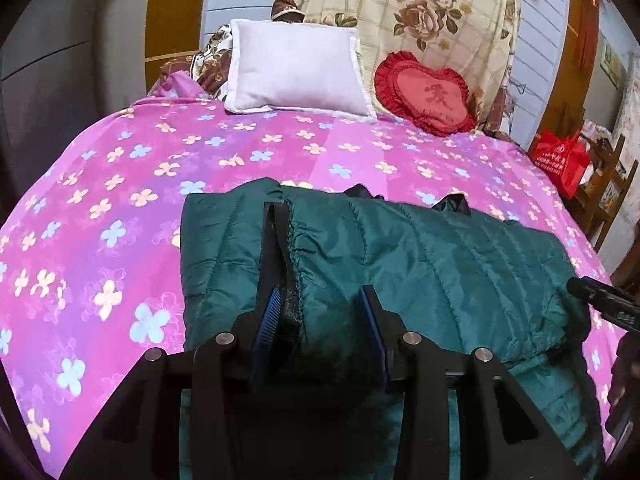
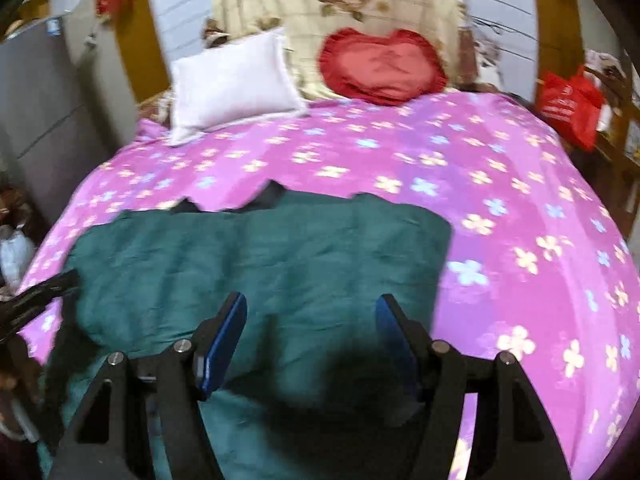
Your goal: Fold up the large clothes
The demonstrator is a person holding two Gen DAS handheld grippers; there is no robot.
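Observation:
A dark green quilted jacket point(image 1: 440, 260) lies folded into a wide band across the near part of the bed. In the left wrist view my left gripper point(image 1: 320, 304) is shut on a bunched fold of it, with the black zip edge point(image 1: 276, 232) running up from the left pad. My right gripper point(image 2: 312, 312) hovers over the jacket point(image 2: 280, 248) near its right end, jaws wide and open, with the cloth flat below them and not pinched. Each gripper shows at the edge of the other's view: the right gripper point(image 1: 600, 300), the left gripper point(image 2: 40, 292).
The bed carries a pink flowered sheet point(image 1: 120, 200). At its head lie a white pillow point(image 1: 296, 72), a red heart cushion point(image 1: 428, 94) and a folded floral quilt point(image 1: 420, 12). A red bag point(image 1: 560, 160) hangs on wooden furniture to the right, and a grey cabinet point(image 2: 44, 128) stands left.

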